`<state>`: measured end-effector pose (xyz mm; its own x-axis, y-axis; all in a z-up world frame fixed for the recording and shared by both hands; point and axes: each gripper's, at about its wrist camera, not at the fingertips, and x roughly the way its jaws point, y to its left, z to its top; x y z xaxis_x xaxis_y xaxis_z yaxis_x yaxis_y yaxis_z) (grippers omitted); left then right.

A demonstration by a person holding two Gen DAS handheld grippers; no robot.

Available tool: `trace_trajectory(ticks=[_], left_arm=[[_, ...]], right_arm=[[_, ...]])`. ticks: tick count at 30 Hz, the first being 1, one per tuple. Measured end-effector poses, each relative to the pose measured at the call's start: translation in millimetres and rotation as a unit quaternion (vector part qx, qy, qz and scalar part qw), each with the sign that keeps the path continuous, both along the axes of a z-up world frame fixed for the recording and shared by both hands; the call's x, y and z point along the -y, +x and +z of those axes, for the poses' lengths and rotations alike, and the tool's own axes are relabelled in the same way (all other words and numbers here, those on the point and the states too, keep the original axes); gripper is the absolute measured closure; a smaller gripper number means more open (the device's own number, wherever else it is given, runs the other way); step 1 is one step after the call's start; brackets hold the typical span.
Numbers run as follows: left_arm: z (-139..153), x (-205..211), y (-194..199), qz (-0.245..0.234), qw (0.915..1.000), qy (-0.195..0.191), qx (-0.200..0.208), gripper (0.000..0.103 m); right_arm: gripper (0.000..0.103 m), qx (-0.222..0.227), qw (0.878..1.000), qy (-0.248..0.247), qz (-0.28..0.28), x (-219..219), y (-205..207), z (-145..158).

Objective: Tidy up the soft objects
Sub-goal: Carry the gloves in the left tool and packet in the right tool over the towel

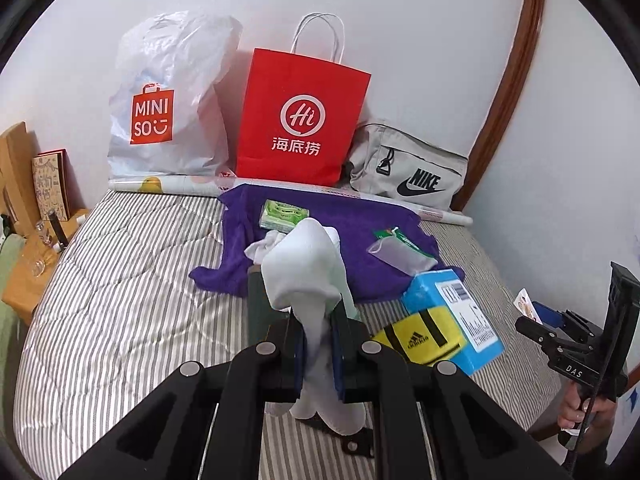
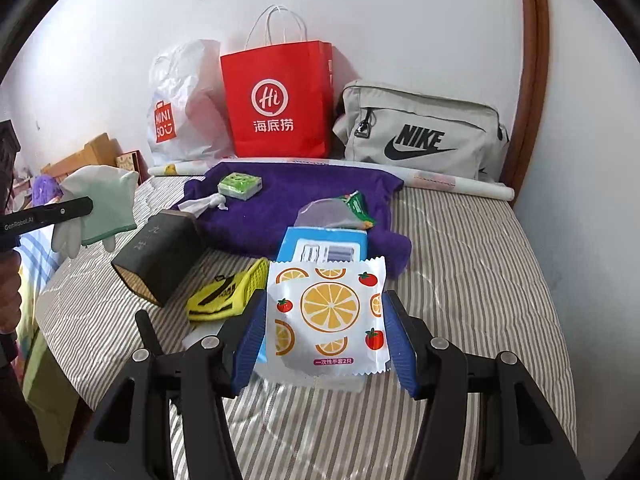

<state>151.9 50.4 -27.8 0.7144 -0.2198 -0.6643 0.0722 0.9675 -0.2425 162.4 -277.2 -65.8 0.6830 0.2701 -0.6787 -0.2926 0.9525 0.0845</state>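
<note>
Up above the striped bed (image 2: 460, 248), the left tool (image 1: 316, 332) is clamped tight on a white glove (image 1: 308, 272), which hangs through its pads and droops below them. Meanwhile the right tool (image 2: 326, 334) grips a flat orange-print packet (image 2: 328, 312) by its two side edges, its blue pads (image 2: 250, 340) pressed against the wrapper. Both items are lifted clear of the bed. Below them, a purple towel (image 2: 288, 204) lies toward the bed's far edge with a green tissue pack (image 2: 239, 185), a crumpled white piece (image 2: 204, 202) and a mesh pouch (image 2: 330, 212) on it. Just nearer sit a blue box (image 1: 456, 316), a yellow pouch (image 1: 420, 340) and a dark box (image 2: 158, 256). Against the wall at the far edge stand a white plastic bag (image 1: 168, 96), a red paper bag (image 1: 302, 116) and a grey bag (image 1: 412, 168).
</note>
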Motion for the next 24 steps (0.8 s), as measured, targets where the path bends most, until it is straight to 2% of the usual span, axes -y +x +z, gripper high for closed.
trace_trajectory(ticks=[8, 24], left_arm=[[-7.6, -2.8, 33.4, 0.0, 0.9997, -0.019, -0.016, 0.092], [-18.3, 10.5, 109.2, -0.025, 0.9985, -0.031, -0.039, 0.092]], right_arm=[[0.047, -0.001, 1.0, 0.001, 0.014, -6.8, 36.0, 4.0], [0.047, -0.007, 0.999, -0.004, 0.038, -30.3, 116.6, 2.5]])
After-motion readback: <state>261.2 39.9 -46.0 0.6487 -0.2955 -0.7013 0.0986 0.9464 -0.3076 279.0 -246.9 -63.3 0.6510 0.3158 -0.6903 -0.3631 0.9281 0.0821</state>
